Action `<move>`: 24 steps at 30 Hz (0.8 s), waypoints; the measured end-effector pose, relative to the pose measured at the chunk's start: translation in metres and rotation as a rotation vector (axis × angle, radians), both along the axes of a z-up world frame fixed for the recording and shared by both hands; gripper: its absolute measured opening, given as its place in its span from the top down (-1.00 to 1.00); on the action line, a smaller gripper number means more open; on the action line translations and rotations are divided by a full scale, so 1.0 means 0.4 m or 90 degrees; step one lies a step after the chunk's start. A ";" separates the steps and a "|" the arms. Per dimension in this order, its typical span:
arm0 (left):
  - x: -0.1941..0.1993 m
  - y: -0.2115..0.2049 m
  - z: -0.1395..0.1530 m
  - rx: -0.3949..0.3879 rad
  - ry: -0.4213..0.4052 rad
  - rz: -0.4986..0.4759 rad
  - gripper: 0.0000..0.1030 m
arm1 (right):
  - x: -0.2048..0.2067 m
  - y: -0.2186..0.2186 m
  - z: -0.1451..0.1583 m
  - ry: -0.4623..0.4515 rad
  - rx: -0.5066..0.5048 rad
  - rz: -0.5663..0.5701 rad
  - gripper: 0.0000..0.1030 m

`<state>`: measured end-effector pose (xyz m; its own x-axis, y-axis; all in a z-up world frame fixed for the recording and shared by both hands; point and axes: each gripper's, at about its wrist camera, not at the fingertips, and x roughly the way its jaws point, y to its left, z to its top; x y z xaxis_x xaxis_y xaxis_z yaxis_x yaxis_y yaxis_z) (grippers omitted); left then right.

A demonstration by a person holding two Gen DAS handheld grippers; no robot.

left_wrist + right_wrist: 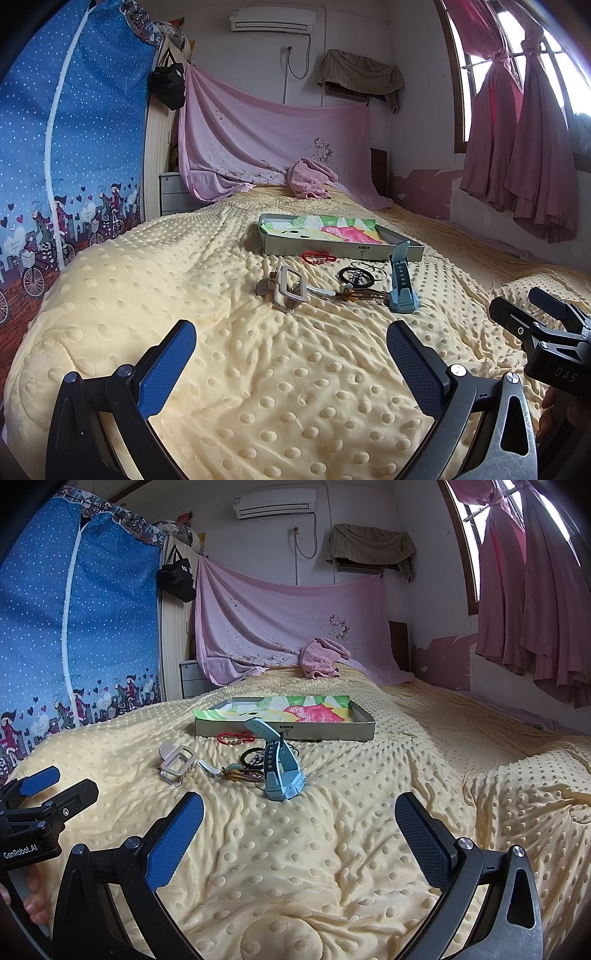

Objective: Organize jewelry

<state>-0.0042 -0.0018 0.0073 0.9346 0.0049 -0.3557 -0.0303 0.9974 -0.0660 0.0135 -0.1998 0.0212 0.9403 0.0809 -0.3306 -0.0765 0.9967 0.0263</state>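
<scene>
Both the left hand-held gripper (291, 343) and the right hand-held gripper (299, 816) hung spread wide and empty above the yellow dotted bed cover (258, 387). At their twelve o'clock lay the jewelry: a blue watch (282, 771), a red bracelet (319, 256) and a beige watch (286, 290), just short of the shallow box (332, 729).

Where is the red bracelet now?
In both wrist views the red bracelet lies on the yellow blanket, right against the front wall of the tray, with the blue watch to its right.
</scene>
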 end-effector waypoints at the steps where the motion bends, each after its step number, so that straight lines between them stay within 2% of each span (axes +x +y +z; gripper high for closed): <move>1: 0.000 0.000 0.000 0.000 0.000 0.000 -1.00 | 0.000 0.000 0.001 0.000 0.000 0.000 -0.98; 16: 0.002 -0.004 0.000 -0.009 -0.001 0.003 -1.00 | 0.000 0.001 0.003 -0.001 -0.002 -0.002 -0.98; 24: 0.055 0.001 0.012 -0.033 0.012 0.012 -1.00 | 0.040 -0.004 0.015 0.011 -0.006 0.012 -0.98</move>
